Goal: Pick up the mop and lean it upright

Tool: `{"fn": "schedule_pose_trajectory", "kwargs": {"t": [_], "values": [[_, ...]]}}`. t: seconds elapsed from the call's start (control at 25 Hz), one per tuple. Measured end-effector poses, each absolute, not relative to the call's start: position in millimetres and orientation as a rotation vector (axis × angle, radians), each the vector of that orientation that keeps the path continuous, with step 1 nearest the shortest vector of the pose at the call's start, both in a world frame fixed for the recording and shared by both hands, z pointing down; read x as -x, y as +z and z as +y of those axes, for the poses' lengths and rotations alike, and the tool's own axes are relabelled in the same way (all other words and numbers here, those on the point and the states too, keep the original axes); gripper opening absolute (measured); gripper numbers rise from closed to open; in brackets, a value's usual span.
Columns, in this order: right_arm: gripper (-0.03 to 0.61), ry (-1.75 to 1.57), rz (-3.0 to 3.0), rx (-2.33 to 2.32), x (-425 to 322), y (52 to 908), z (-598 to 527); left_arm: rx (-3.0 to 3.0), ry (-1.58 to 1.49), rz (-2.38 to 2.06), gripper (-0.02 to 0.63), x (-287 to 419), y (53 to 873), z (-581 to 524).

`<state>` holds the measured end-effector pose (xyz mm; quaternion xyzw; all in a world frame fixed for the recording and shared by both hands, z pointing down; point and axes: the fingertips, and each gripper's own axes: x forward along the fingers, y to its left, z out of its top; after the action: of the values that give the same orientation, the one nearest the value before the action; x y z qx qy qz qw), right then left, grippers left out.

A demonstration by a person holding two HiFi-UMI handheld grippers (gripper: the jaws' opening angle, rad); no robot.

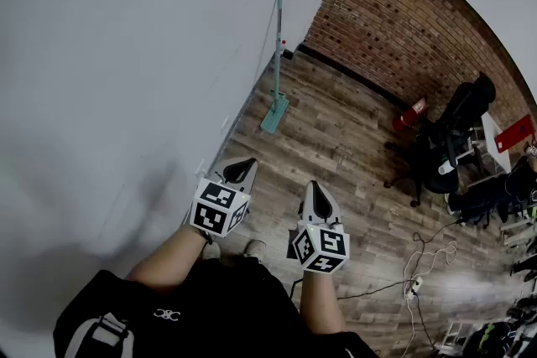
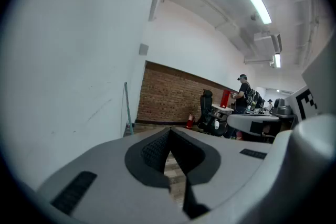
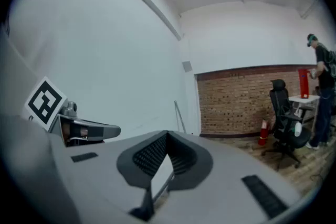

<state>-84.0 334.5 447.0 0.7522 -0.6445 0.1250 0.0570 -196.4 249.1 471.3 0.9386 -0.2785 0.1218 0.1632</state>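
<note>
With the mop (image 1: 277, 54) seemingly already propped against the far wall (image 1: 126, 54), the left gripper (image 1: 239, 172) and right gripper (image 1: 315, 194) hung closed, empty.

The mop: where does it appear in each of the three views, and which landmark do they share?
Head view: mop upper centre, leaning on the white wall.
Left gripper view: mop left of centre, a thin pole beside the brick wall.
Right gripper view: mop near centre, left of the brick wall.
Shared landmark: the brick wall.
</note>
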Motion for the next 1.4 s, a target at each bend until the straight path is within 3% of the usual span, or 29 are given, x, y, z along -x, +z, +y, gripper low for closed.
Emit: {"fn": "schedule_pose_trajectory", "kwargs": {"t": [0.76, 1.4], "values": [[0.014, 0.375, -2.017, -2.266, 66, 449, 316, -2.675, 0.355, -0.828, -0.005, 176, 467, 242], [0.014, 0.411, -2.106, -2.203, -43, 453, 299, -2.735, 0.418, -0.819, -0.005, 46, 459, 246]]}}
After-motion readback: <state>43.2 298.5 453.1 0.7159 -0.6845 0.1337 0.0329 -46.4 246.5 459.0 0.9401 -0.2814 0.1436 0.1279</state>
